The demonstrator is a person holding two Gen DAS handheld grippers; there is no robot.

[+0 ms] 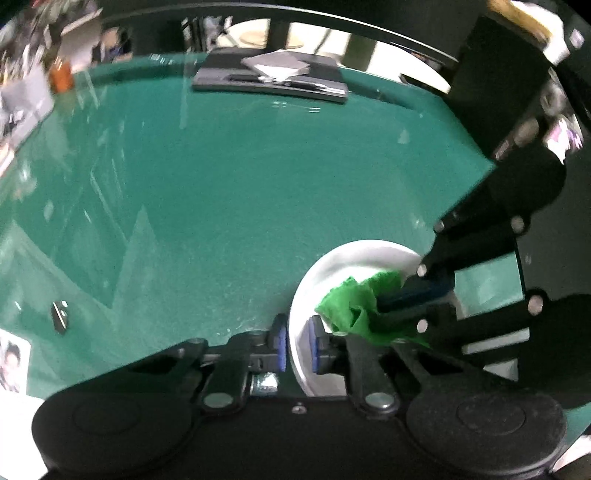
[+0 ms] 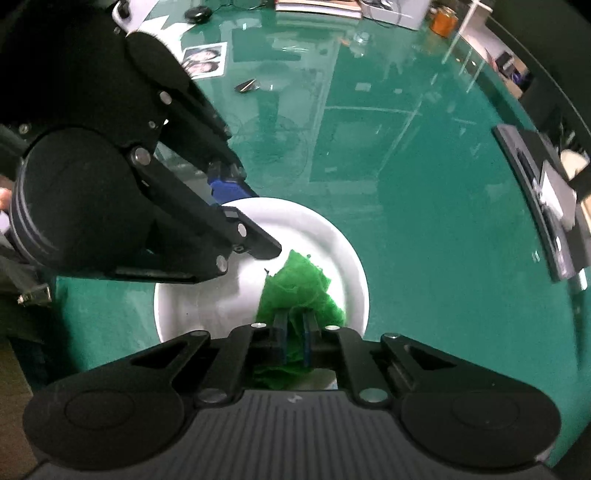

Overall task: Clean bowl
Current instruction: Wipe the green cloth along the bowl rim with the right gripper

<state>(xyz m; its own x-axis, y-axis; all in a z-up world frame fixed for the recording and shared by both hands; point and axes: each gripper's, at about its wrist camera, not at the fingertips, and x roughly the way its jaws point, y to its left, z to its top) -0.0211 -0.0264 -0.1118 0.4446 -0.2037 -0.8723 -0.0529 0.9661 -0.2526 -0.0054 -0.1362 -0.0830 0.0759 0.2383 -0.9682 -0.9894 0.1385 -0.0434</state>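
Note:
A white bowl (image 1: 354, 258) (image 2: 332, 236) sits on the green table top (image 1: 221, 184). My left gripper (image 1: 298, 343) is shut on the bowl's near rim, one blue pad outside the wall and one inside. In the right wrist view the left gripper (image 2: 247, 214) comes in from the upper left and clamps that rim. A crumpled green cloth (image 1: 347, 302) (image 2: 295, 284) lies inside the bowl against its bottom. My right gripper (image 2: 294, 332) (image 1: 380, 308) points steeply down into the bowl and is shut on the cloth.
A dark laptop-like device (image 1: 269, 81) (image 2: 546, 199) lies at the table's edge. An orange jar (image 1: 61, 75) (image 2: 443, 20), a small dark clip (image 1: 59, 315) (image 2: 245, 85), a printed photo (image 2: 205, 61) and a black mouse (image 2: 197, 14) lie farther off.

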